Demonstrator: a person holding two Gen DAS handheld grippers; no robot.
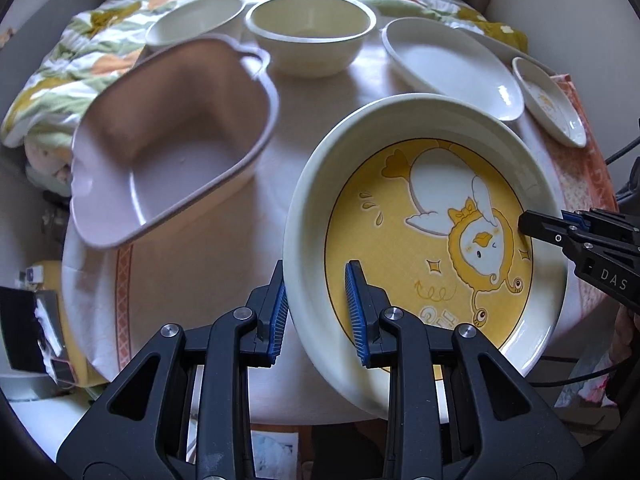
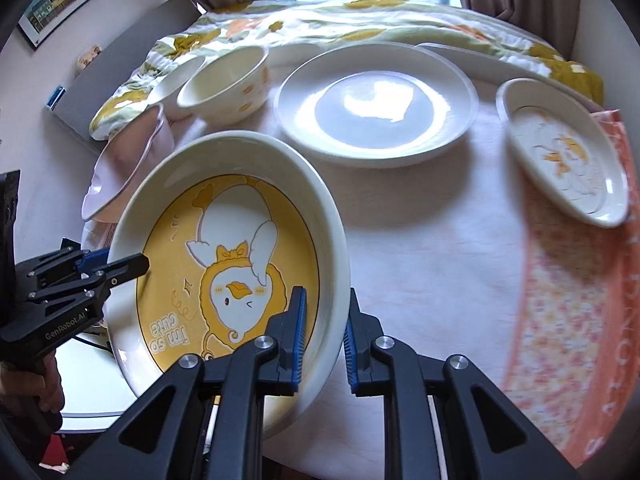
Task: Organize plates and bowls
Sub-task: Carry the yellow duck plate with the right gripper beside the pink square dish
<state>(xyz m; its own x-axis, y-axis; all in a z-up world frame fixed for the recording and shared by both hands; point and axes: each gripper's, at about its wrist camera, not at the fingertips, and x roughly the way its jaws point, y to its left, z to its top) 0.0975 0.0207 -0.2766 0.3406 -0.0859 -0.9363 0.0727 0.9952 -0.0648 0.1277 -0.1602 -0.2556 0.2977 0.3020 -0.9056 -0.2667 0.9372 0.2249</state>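
Observation:
A deep white plate with a yellow duck picture (image 1: 432,216) (image 2: 224,248) hangs above the near part of the table, held from both sides. My left gripper (image 1: 316,312) is shut on its left rim, one blue pad inside the plate and one outside. My right gripper (image 2: 324,332) is shut on the opposite rim in the same way. Each gripper shows in the other's view: the right gripper (image 1: 536,226) at the plate's far edge, the left gripper (image 2: 132,264) at the left, with a hand below it.
On the white tablecloth (image 2: 420,240) stand a pink heart-shaped dish (image 1: 172,148) (image 2: 120,168), a cream bowl (image 1: 312,28) (image 2: 228,84), a white bowl (image 1: 196,20), a wide white plate (image 1: 452,64) (image 2: 376,100) and a small duck plate (image 1: 552,104) (image 2: 560,152). An orange cloth (image 2: 568,300) lies on the right, a floral blanket (image 2: 360,20) behind.

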